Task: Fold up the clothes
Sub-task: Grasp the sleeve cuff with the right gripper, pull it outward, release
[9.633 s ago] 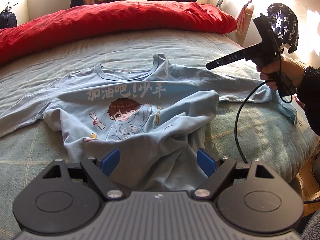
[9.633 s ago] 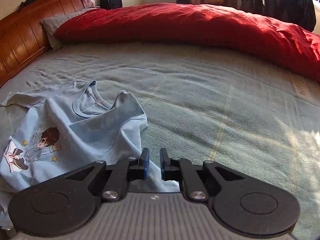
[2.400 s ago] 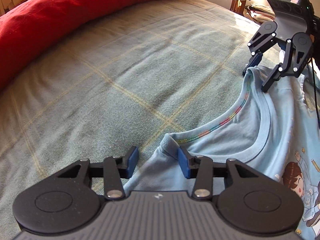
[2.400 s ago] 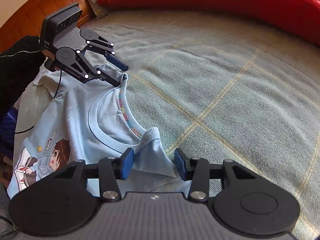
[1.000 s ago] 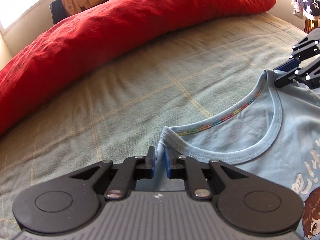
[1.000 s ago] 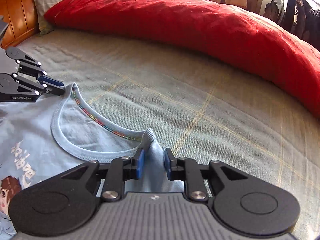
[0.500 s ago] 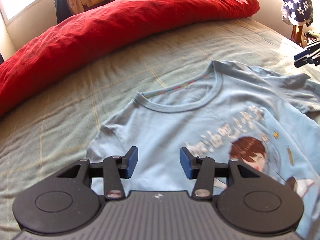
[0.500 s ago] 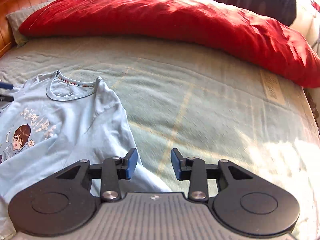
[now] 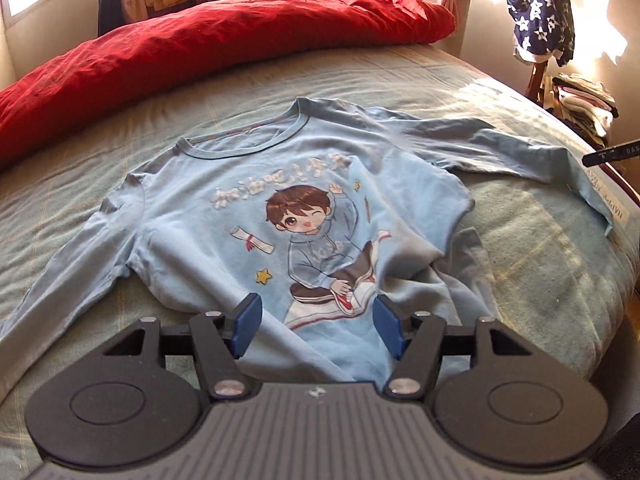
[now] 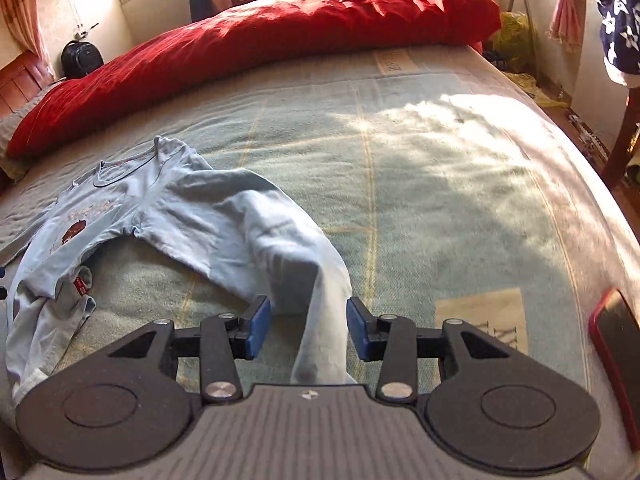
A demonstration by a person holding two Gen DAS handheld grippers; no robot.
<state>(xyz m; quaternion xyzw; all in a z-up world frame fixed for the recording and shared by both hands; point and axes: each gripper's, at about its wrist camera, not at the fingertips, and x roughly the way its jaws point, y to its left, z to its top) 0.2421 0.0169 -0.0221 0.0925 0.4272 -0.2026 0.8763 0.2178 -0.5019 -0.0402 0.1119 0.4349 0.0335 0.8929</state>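
Item: light blue long-sleeved cotton shirt (image 9: 304, 216) with a cartoon boy print, lying face up on the pale green checked blanket (image 10: 440, 184) of a bed, collar toward the red quilt (image 9: 224, 36) at the far side. Body mostly flat; lower hem bunched and rucked on the shirt's right-hand side as the left wrist view shows it. One sleeve trails toward the near left corner, the other runs out toward the sunlit edge.

Left gripper (image 9: 316, 330): jaws have just been opening and stand apart above the hem, pads clear of the cloth; nothing held.

Right gripper (image 10: 306, 330): jaws have just been opening; the outstretched sleeve (image 10: 256, 232) passes between the blue pads, but whether either pad presses it is doubtful, so released by my reading.

Handling note: before any fold, the hem wants smoothing flat. Then, in my judgement, pinch the sleeve near its cuff, carry it across the chest in one low sweep, and keep the shoulder seam straight so the side fold lands parallel to the print.

Also present: a red-cased phone (image 10: 616, 356) at the blanket's edge.
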